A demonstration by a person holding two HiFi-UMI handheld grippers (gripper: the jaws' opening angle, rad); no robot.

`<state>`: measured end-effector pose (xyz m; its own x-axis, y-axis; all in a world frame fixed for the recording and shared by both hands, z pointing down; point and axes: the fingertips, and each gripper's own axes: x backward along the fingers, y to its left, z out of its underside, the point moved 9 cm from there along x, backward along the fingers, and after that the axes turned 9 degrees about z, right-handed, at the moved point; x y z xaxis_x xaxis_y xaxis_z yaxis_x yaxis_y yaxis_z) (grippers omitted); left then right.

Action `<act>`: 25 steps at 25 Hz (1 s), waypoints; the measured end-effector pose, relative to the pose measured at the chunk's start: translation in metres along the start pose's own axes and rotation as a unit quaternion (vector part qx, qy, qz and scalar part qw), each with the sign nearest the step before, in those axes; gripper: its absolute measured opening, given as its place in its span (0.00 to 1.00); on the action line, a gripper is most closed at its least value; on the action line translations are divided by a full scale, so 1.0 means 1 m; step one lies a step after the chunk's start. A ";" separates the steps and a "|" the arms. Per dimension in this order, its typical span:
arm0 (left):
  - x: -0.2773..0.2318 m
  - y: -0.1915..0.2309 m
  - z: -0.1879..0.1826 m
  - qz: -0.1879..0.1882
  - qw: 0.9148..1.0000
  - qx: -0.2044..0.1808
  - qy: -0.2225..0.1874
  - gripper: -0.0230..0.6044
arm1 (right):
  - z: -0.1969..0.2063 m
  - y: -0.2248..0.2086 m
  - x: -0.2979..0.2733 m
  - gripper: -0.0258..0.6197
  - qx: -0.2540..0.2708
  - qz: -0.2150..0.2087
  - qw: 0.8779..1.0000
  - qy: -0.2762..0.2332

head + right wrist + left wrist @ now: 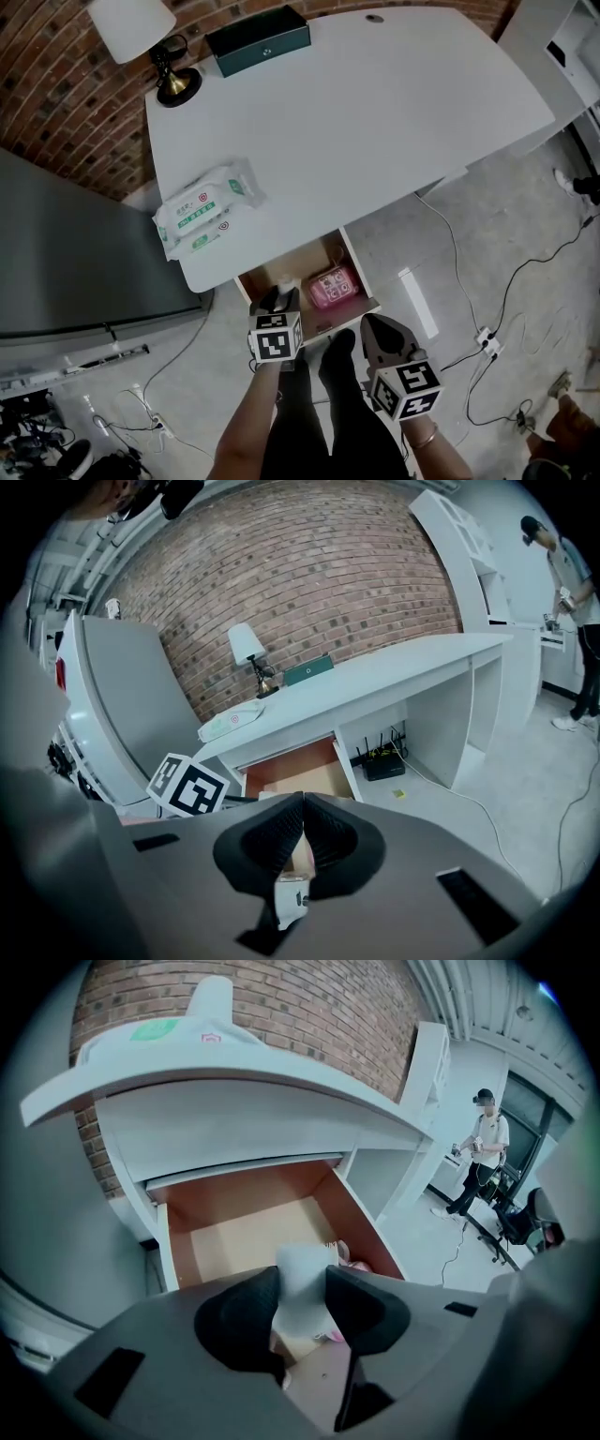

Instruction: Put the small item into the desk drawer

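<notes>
Left gripper (279,300) jaws clamped on small white item (302,1274) over open drawer (239,1232), right gripper (302,829) jaws together

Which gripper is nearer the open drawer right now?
Left. The left gripper hangs over the front edge of the drawer, clamped on the small white item. The right gripper is outside it, off the front right corner, jaws together and empty.

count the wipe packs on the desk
2, both at the desk's near left corner: the upper pack lies partly over the lower pack. Any further pack beneath them would be hidden.
</notes>
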<state>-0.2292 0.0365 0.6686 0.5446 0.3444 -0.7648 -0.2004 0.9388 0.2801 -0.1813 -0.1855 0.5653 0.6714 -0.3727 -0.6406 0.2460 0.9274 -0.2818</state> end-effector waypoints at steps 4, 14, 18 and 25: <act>-0.022 0.010 0.005 -0.006 1.000 -0.004 0.014 0.32 | 0.010 -0.001 -0.004 0.05 -0.002 0.000 1.000 0.005; -0.076 0.021 0.016 -0.017 0.998 -0.032 0.048 0.32 | 0.027 -0.005 -0.007 0.05 -0.014 0.009 1.000 0.001; -0.093 0.025 0.015 -0.025 0.997 -0.050 0.056 0.32 | 0.035 -0.010 -0.004 0.05 -0.021 0.016 1.000 0.002; -0.118 0.030 0.012 -0.040 0.994 -0.076 0.067 0.32 | 0.049 -0.020 0.003 0.05 -0.041 0.037 0.998 0.004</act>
<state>-0.2898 0.0243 0.7737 0.4529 0.2569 -0.8537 -0.2881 0.9484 0.1325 -0.1501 -0.2038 0.6036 0.6805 -0.3032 -0.6671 0.1376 0.9471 -0.2901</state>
